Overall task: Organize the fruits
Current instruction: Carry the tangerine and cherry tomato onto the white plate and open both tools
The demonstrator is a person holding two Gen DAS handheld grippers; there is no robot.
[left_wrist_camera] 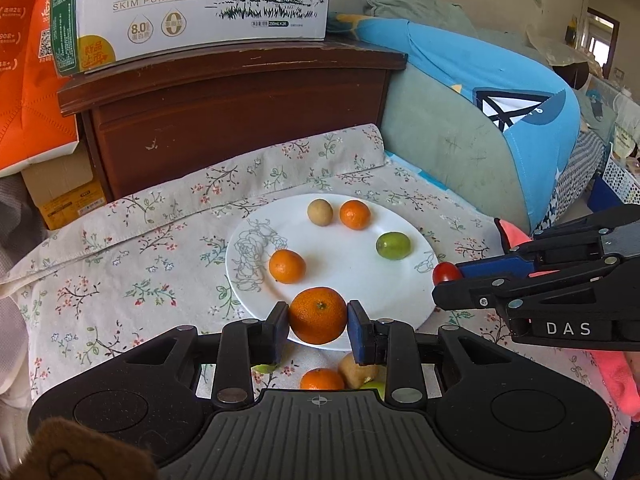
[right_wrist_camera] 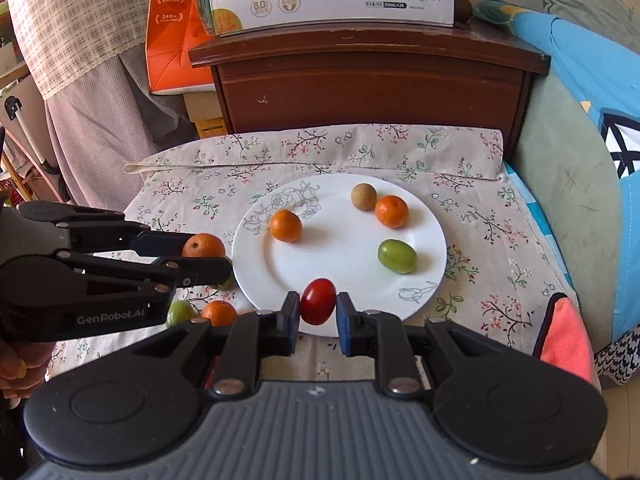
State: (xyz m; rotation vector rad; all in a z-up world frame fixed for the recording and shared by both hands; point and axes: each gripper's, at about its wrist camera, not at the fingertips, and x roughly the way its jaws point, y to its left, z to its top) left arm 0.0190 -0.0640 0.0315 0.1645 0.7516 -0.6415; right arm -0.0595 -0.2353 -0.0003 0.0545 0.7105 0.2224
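The white plate (right_wrist_camera: 424, 280) is carrying four fruits: a small orange (right_wrist_camera: 285, 225) at ten o'clock, a tan fruit (right_wrist_camera: 363, 197) touching a second orange (right_wrist_camera: 391, 211) around one o'clock, and a green fruit (right_wrist_camera: 397, 256) at three, its middle lying bare. The left tool (left_wrist_camera: 318, 321) is clamping a large orange (left_wrist_camera: 318, 321) over the plate's six o'clock rim, while the right tool (right_wrist_camera: 318, 307) is pinching a red tomato (right_wrist_camera: 318, 301) at its own near rim. More loose fruit is sitting on the floral cloth (right_wrist_camera: 480, 240) off the plate's eight o'clock edge.
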